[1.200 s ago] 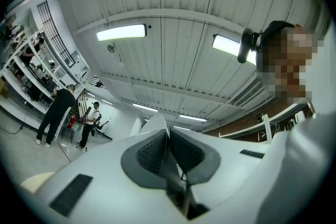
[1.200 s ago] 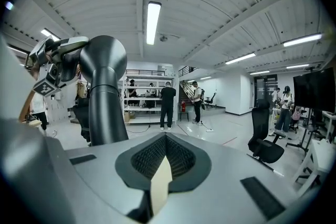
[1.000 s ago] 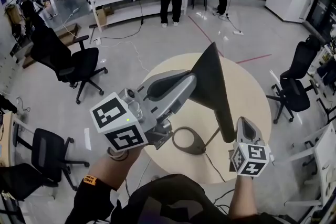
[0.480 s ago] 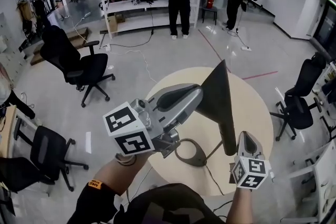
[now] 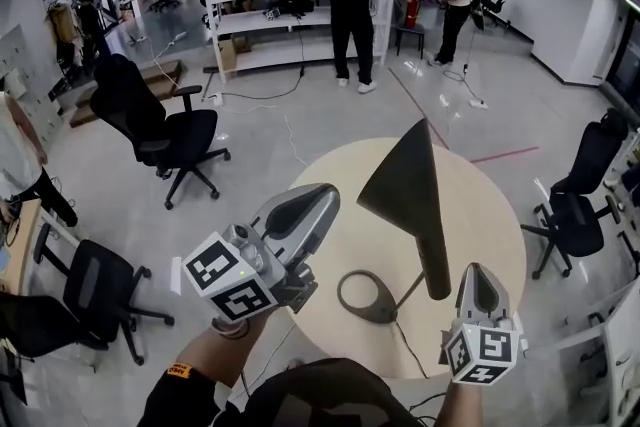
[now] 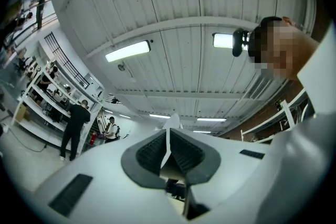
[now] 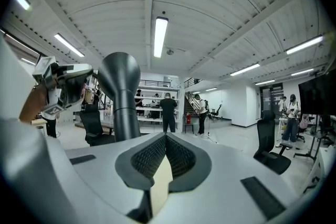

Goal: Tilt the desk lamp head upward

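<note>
Head view shows the left gripper drawn back to the left of the lamp head and clear of it, where 0.5 s ago it overlapped the cone. The head stands wide end up above its ring base on the round table, so the tilt looks done. The left gripper's 2 jaws are pressed together on nothing. The right gripper, near the lamp's neck, is likewise closed and empty.

Bright, even ceiling strip lights; sharp pictures with strong fisheye edge distortion.
</note>
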Motion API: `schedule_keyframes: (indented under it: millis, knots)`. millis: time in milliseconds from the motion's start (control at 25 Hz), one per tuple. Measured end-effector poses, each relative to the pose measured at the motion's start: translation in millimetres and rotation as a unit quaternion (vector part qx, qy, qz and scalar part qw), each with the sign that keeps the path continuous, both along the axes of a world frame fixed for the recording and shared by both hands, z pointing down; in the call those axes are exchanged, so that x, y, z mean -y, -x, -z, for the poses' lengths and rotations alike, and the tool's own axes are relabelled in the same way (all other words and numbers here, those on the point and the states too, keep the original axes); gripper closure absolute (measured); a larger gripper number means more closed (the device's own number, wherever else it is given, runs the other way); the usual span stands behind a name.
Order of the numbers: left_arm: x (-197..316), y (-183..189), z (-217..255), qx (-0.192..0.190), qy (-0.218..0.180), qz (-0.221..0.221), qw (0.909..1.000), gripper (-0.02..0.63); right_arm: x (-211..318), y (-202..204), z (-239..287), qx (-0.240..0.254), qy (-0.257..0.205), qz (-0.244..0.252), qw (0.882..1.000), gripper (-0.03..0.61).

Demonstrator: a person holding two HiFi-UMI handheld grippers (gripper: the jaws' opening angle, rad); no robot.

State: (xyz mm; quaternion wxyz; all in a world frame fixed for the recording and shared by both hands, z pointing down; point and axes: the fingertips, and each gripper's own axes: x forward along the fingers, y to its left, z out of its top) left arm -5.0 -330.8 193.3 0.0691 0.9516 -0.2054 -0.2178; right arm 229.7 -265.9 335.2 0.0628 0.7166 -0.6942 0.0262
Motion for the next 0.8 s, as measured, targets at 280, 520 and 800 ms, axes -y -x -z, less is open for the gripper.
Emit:
schedule_keyframes:
  millis: [280,520,800]
  knots:
    - [-34.3,-18.7,-81.1,0.100,0.025,0.069,0.9923,0.546,-28.5,14.1,2.6,-0.004,-0.021,0.052,0.998,0.565]
    - [-71.9,-39.8,-139.3,0.162,0.047,0.138,0.9760,0.546,-51.5,18.3,-15.4,0.006,-0.024,0.096,0.995,0.565]
    - [-115.6,-60.8,-196.4,0.207,0.091,0.182,0.9569,0.566,-75.2,33.5,-57.3,0.034,-0.007,0.173,0.984,0.565]
